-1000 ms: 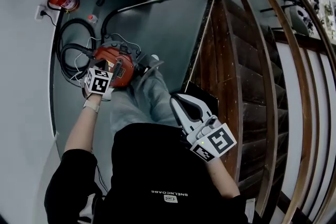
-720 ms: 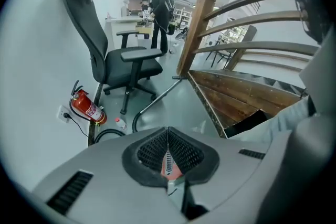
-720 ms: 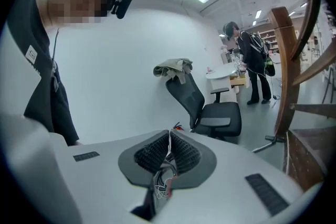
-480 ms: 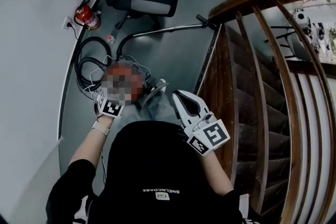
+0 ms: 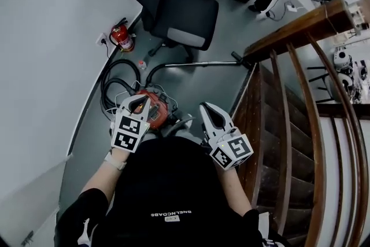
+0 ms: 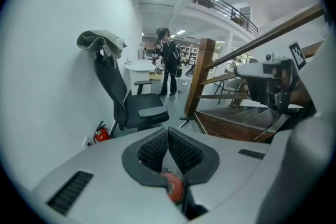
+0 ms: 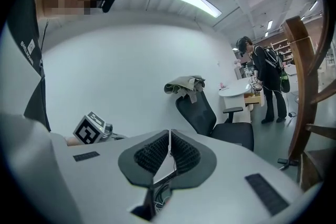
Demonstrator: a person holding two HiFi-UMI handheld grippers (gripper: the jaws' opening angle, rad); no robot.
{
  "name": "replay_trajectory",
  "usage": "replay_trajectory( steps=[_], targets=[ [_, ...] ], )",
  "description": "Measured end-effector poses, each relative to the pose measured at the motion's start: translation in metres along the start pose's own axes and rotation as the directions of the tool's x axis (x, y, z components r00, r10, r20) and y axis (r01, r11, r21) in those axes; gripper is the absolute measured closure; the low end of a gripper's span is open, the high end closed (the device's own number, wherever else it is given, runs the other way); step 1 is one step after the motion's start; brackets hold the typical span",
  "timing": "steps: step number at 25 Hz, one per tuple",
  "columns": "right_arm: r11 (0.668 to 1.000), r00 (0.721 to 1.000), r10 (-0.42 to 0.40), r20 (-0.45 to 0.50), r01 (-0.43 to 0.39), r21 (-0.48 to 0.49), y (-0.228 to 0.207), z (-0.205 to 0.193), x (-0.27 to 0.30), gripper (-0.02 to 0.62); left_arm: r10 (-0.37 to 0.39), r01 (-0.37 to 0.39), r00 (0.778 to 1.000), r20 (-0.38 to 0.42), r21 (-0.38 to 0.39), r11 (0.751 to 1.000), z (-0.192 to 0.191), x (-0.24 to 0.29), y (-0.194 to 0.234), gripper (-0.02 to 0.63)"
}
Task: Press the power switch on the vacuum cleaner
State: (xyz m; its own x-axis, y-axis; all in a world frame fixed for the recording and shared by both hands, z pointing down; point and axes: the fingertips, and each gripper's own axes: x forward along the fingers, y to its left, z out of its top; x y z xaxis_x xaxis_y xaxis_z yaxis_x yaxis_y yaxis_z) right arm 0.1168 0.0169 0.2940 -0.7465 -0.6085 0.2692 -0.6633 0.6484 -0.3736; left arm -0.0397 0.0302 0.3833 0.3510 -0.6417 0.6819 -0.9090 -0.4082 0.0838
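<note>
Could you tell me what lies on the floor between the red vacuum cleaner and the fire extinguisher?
The head view shows a coiled black hose and loose cables there.

1 black office chair [image 5: 185, 17] stands near a red fire extinguisher [image 5: 122, 37] (by the wall).

Vacuum [image 5: 157, 114], centre left of the head view: glossy red plastic, with a pale metal-looking tube [image 5: 196, 64]. Stairs [image 5: 272, 142], right: dark varnished wood. Floor [image 5: 196, 87]: smooth matt grey. Left gripper [image 6: 168, 131]: matt grey plastic, with rough ribbed black pads [image 6: 184, 152]. Chair [image 6: 137, 107]: matt fabric, with crumpled cloth [image 6: 100, 39] on top.
</note>
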Motion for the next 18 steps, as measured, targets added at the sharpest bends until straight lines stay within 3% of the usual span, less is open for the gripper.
replay_trajectory(
  steps=[8,18],
  targets=[
    [0.998,0.998,0.067,0.001,-0.067,-0.009,-0.004,0.017,0.015,0.561,0.039,-0.025,0.989,0.140,-0.100,0.995,0.041,-0.042,-0.007,0.591],
    [0.992,0.992,0.125,0.004,-0.125,-0.030,0.012,0.025,0.023,0.561,0.021,0.004,0.966,0.259,-0.097,0.995,0.056,-0.063,-0.022,0.591]
  ],
)
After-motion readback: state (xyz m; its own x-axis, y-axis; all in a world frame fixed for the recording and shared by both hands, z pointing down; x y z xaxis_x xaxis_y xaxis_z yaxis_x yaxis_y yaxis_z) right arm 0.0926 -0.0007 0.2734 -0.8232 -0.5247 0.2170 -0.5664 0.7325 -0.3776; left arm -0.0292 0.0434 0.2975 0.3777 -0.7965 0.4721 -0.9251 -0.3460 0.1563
